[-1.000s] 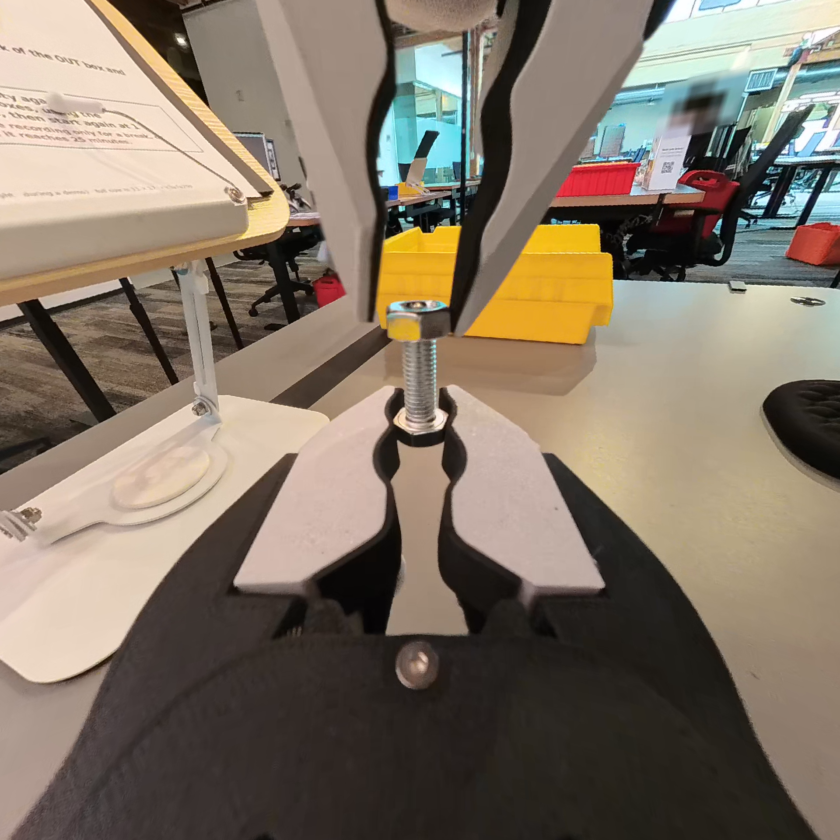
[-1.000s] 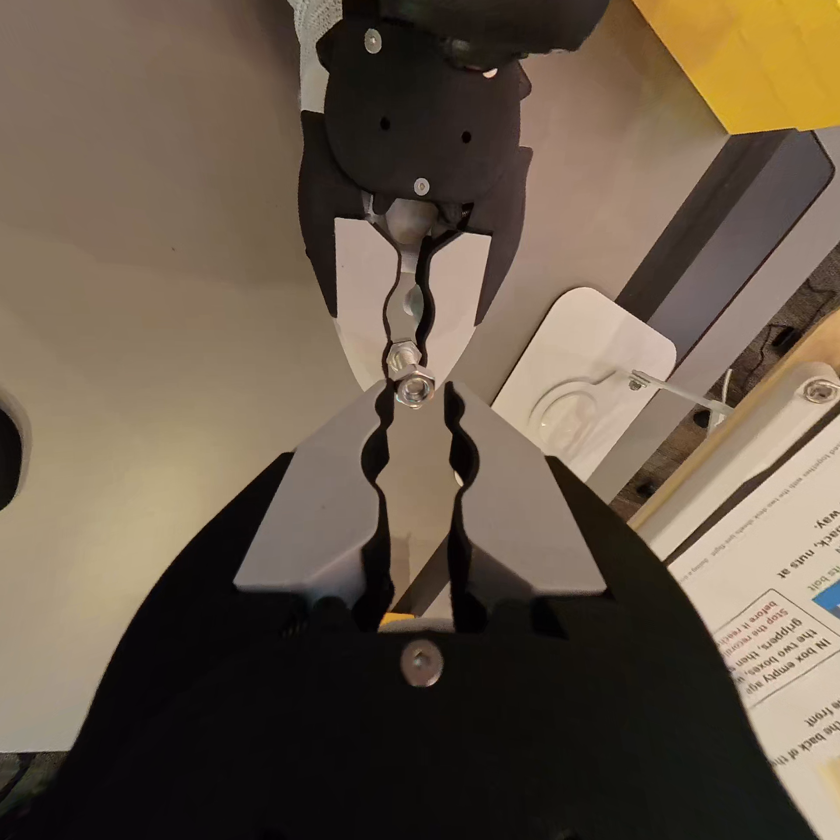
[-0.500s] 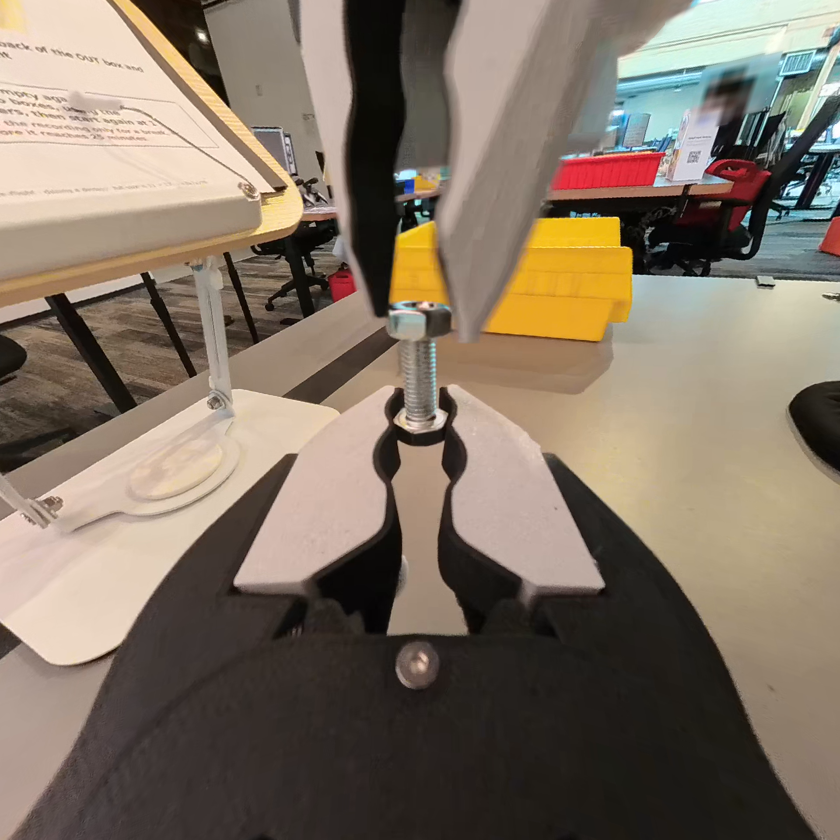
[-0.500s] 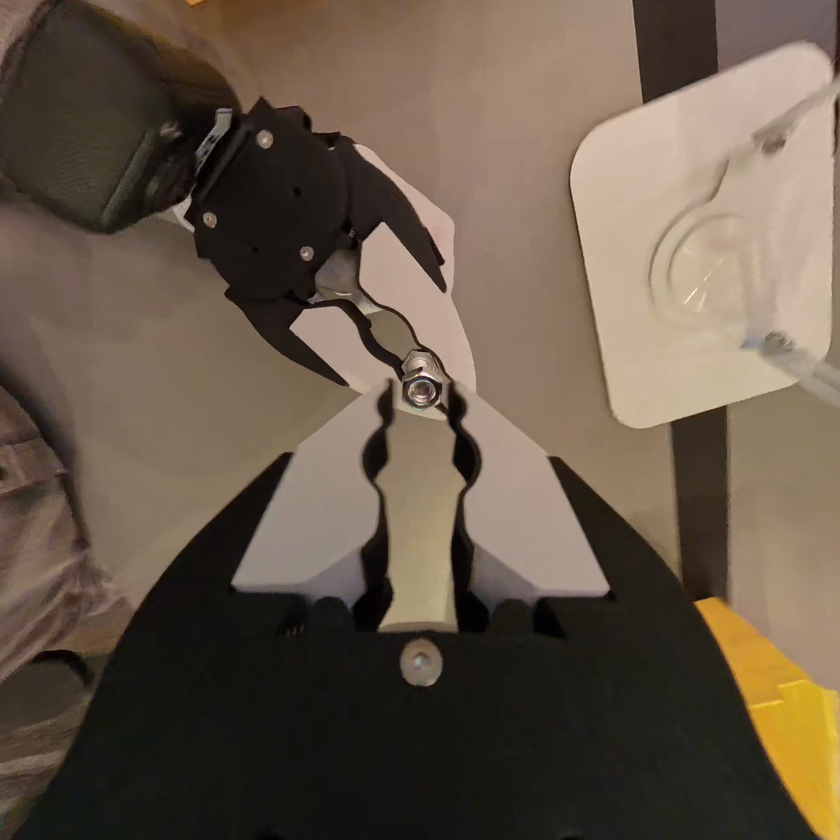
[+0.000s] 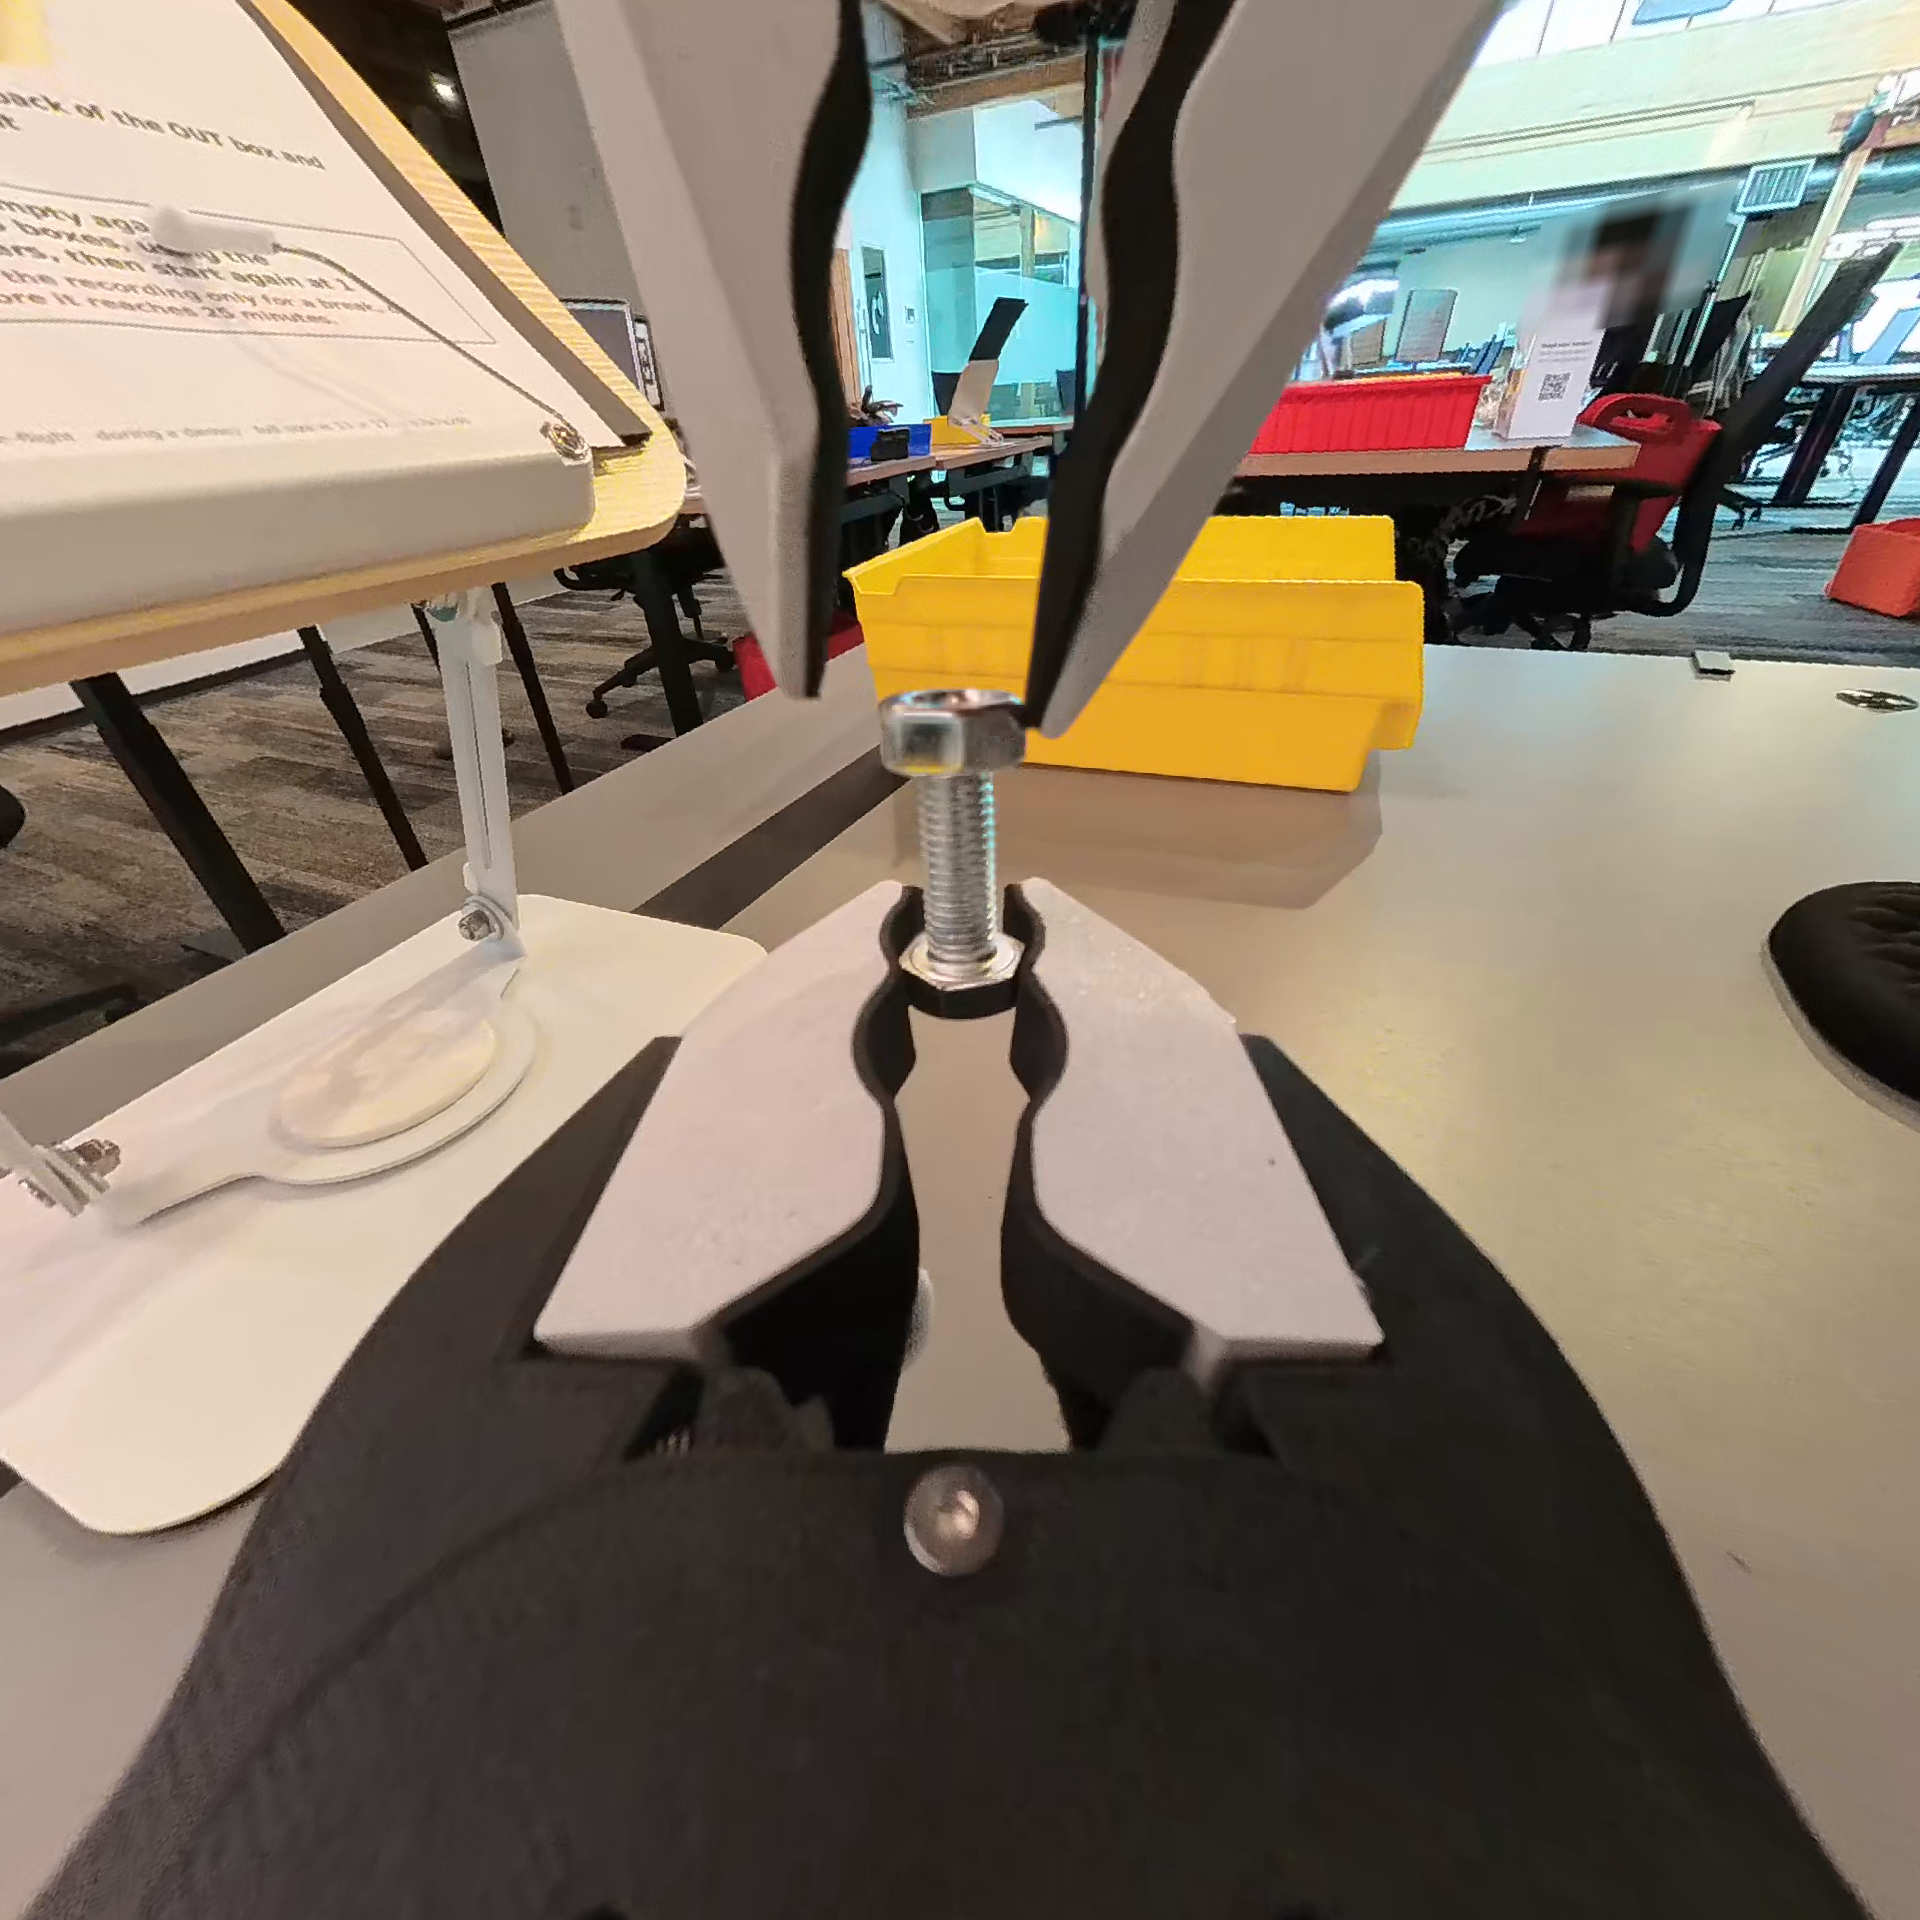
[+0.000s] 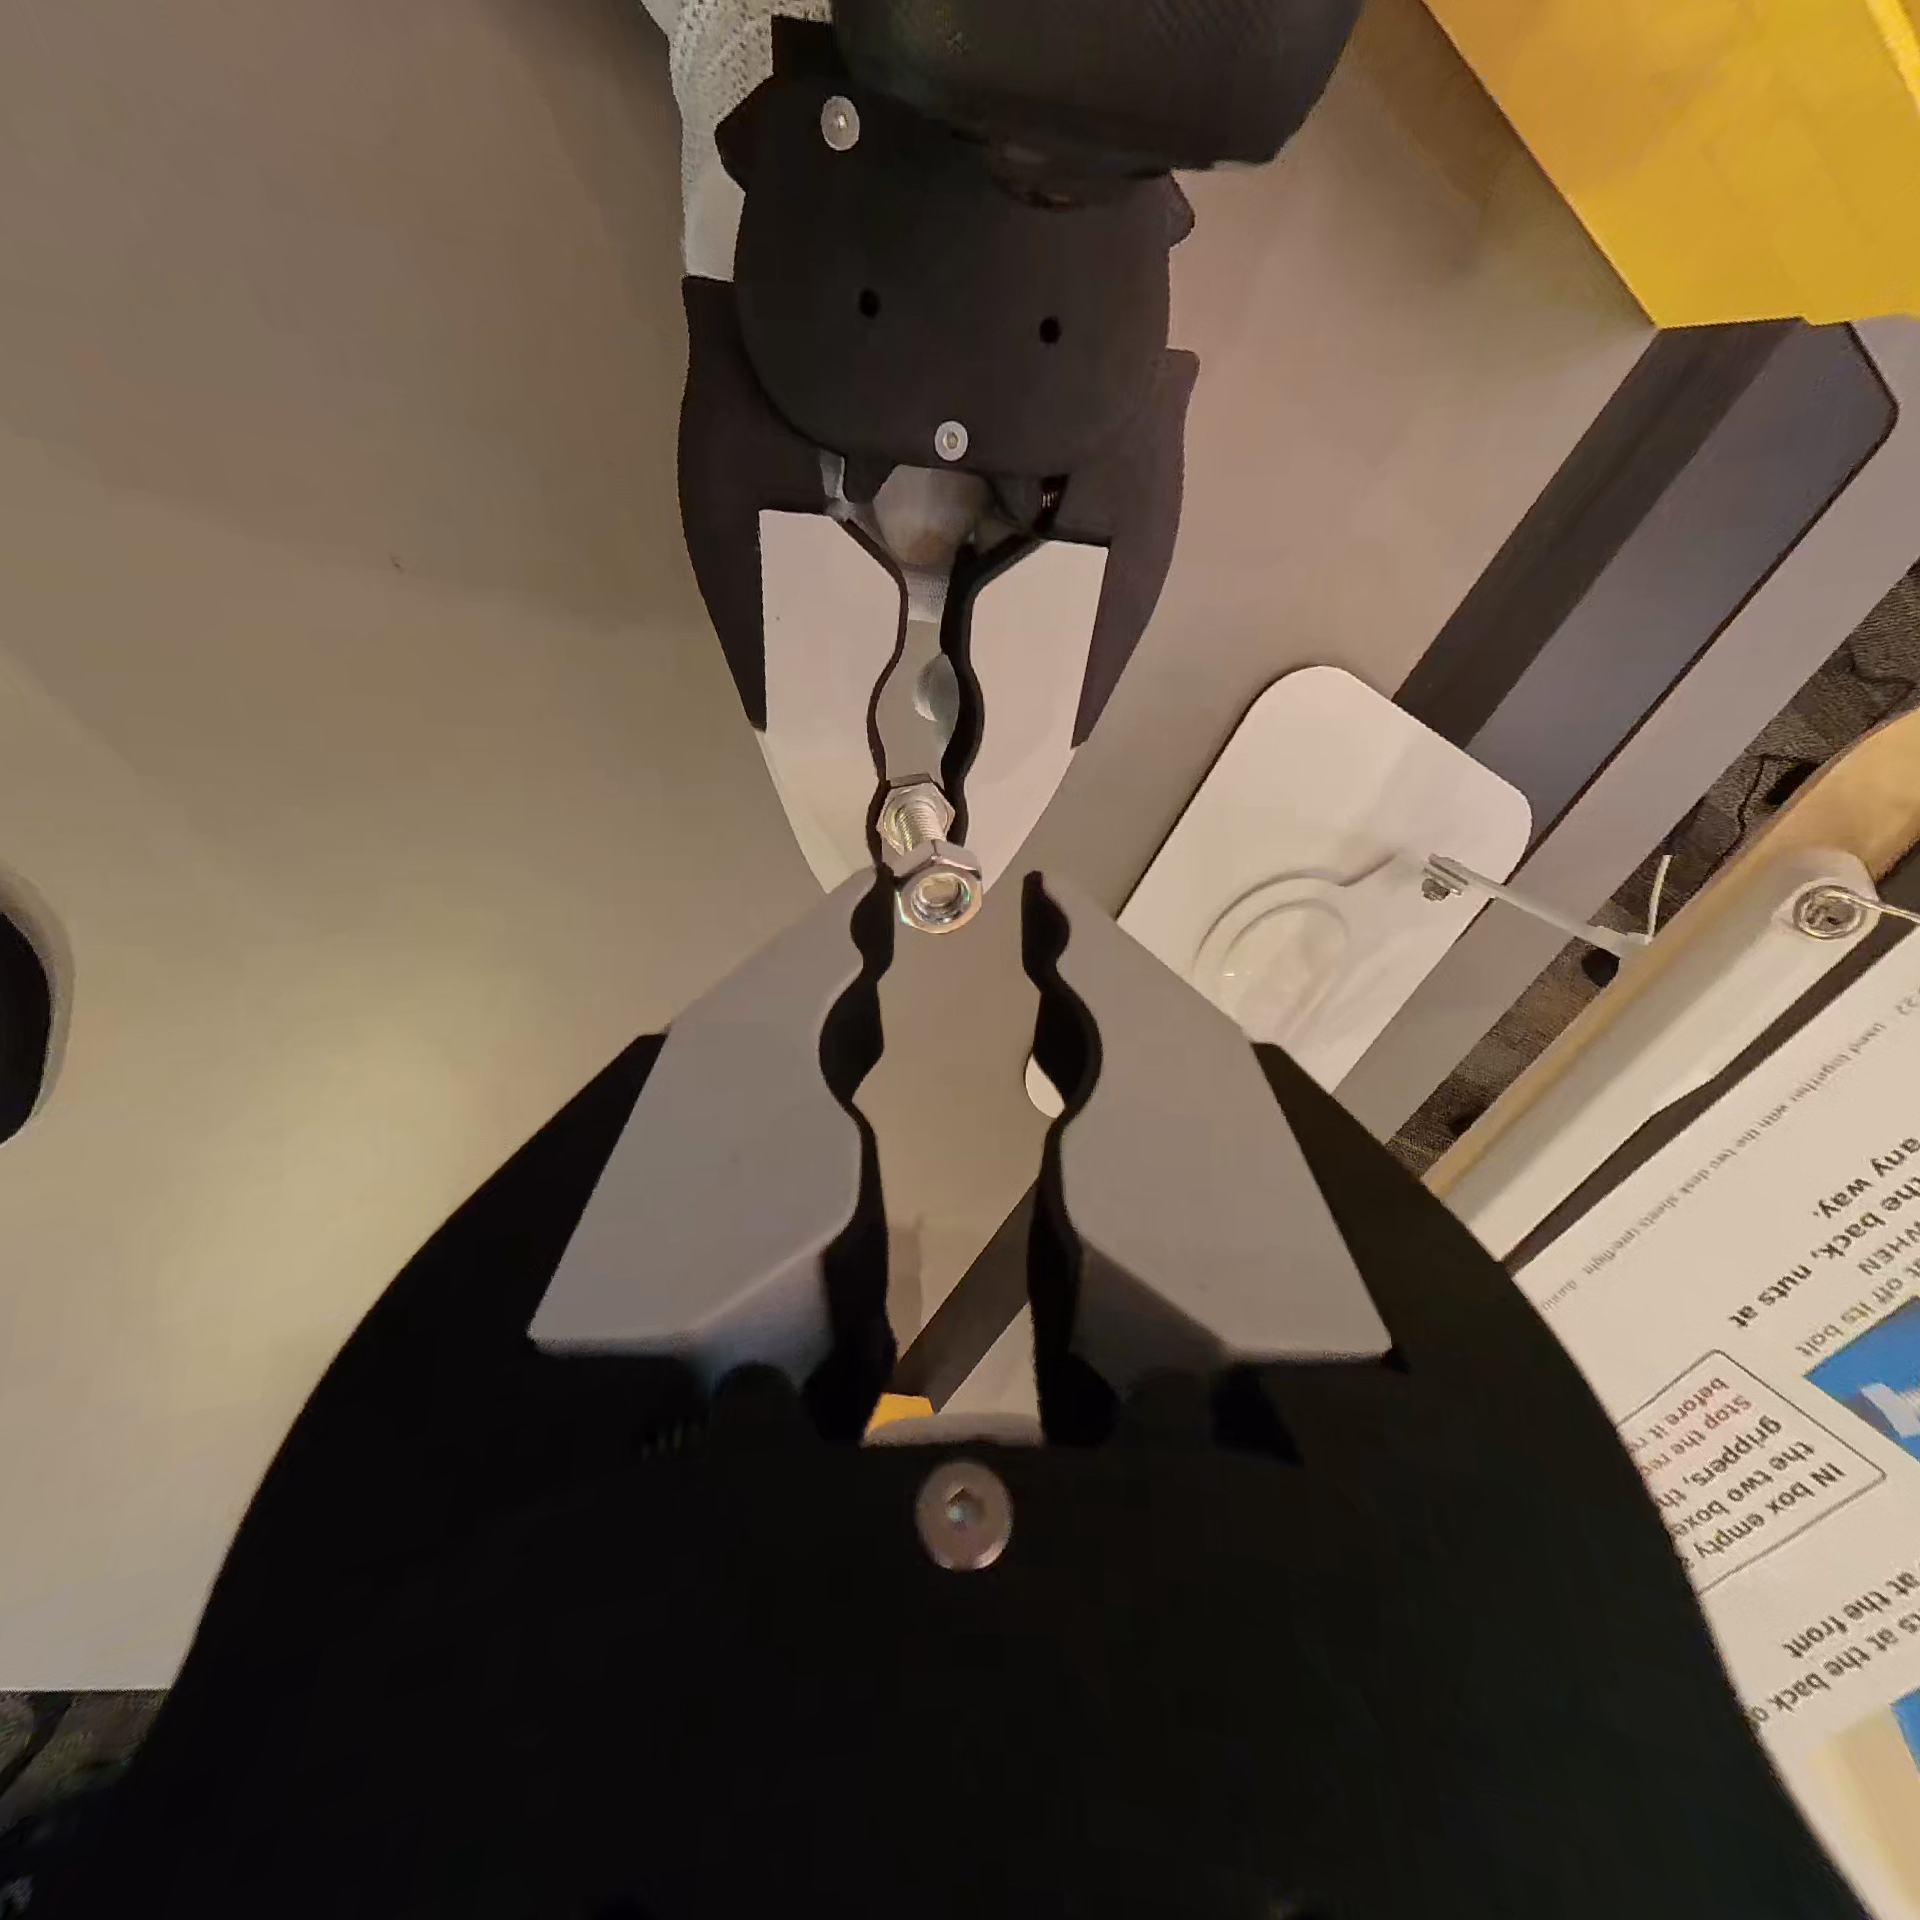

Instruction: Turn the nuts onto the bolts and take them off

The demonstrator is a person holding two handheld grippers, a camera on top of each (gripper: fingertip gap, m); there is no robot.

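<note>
A silver bolt [image 5: 961, 862] stands upright, its head clamped between the tips of my left gripper [image 5: 961, 904], which is shut on it. A silver hex nut [image 5: 951, 732] sits on the top end of the thread. My right gripper [image 5: 925, 707] comes down from above with its jaws open around the nut; one fingertip touches it and the other stands clear. In the right wrist view the nut [image 6: 940, 894] lies between the open tips of my right gripper [image 6: 951, 883], with the left gripper [image 6: 925, 831] and the bolt [image 6: 914, 821] beyond it.
A yellow bin [image 5: 1195, 665] stands on the grey table [image 5: 1455, 1039] behind the bolt. A white stand base [image 5: 312, 1143] carrying a tilted instruction board [image 5: 260, 364] is to the left. A black round pad [image 5: 1860, 987] lies at the right edge. The tips of one gripper are about 5 centimetres away from the tips of the other.
My right gripper twisted around the bolt's axis while on the nut, then swung back to its earlier angle and opened wider. The left gripper kept the bolt still.
</note>
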